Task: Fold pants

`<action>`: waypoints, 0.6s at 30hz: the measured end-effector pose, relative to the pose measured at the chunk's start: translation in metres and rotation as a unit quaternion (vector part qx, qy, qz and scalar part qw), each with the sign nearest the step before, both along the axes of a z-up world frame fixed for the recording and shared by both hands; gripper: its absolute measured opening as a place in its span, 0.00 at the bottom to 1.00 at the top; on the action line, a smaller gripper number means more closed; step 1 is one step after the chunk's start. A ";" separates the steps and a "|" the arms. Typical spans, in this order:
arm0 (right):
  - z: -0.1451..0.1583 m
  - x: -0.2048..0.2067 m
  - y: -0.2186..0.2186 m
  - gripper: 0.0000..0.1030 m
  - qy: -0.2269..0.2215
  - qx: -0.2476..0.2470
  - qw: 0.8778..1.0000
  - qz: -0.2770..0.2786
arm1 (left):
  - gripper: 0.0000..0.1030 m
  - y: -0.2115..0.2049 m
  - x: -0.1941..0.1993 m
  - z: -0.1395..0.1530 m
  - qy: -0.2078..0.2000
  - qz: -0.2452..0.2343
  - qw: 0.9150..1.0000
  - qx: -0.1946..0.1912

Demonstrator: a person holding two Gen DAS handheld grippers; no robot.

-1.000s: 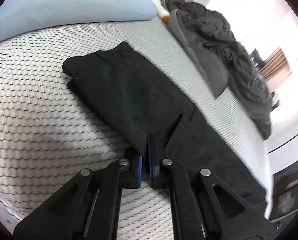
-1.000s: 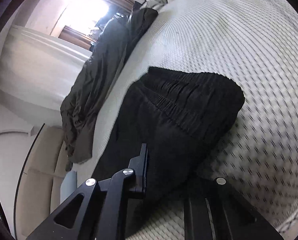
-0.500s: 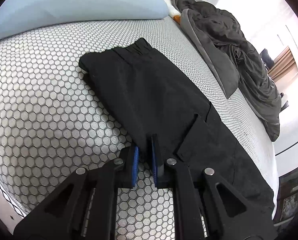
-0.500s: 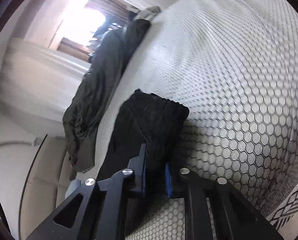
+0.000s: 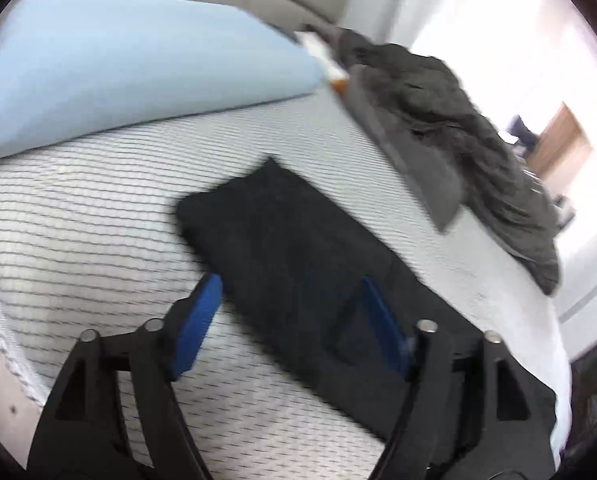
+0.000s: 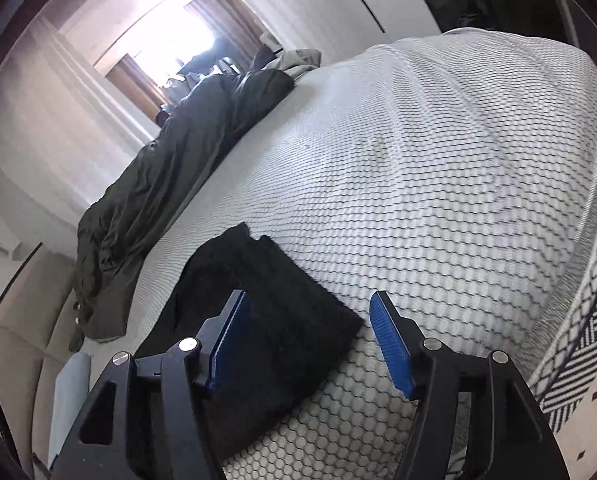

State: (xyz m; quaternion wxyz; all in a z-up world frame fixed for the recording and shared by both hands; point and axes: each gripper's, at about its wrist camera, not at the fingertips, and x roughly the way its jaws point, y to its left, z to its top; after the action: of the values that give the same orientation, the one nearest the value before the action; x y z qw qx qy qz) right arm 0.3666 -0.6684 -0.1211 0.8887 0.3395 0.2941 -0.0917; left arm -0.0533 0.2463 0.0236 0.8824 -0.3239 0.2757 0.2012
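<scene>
The black pants lie flat and folded lengthwise on the white honeycomb-patterned mattress. My left gripper is open and empty, held just above the pants, its blue pads astride the cloth's near edge. In the right wrist view the other end of the pants lies on the mattress. My right gripper is open and empty above that end's corner, one pad over bare mattress.
A light blue pillow lies at the head of the bed. A crumpled dark grey duvet runs along the far side, also in the right wrist view. A patterned rug lies beyond the mattress edge.
Both grippers were shut on the pants' edges and have opened and let go. Both have drawn back and lifted a little, and the pants now lie loose on the mattress.
</scene>
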 end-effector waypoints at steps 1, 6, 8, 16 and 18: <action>0.002 0.005 0.003 0.64 -0.002 -0.004 1.000 0.010 | 0.79 -0.008 0.004 0.001 -0.008 -0.023 1.000 -0.001; 0.013 0.044 0.035 0.88 0.005 -0.050 0.998 0.034 | 0.85 -0.063 0.036 -0.001 0.009 -0.096 0.994 0.052; 0.017 0.066 0.042 0.88 0.017 -0.067 0.997 0.042 | 0.85 -0.088 0.047 -0.005 0.017 -0.132 0.989 0.063; 0.023 0.158 0.057 0.88 0.069 -0.096 0.982 0.150 | 0.86 -0.151 0.071 -0.010 0.031 -0.200 0.976 0.084; 0.010 0.184 0.054 0.87 0.093 -0.090 0.978 0.162 | 0.86 -0.150 0.072 -0.015 0.036 -0.198 0.977 0.077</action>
State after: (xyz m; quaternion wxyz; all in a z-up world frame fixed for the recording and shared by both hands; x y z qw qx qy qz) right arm 0.5502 -0.6147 -0.1106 0.8875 0.1957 0.4171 -0.0041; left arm 0.0184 0.0958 0.0086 0.9166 -0.1862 0.3495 0.0549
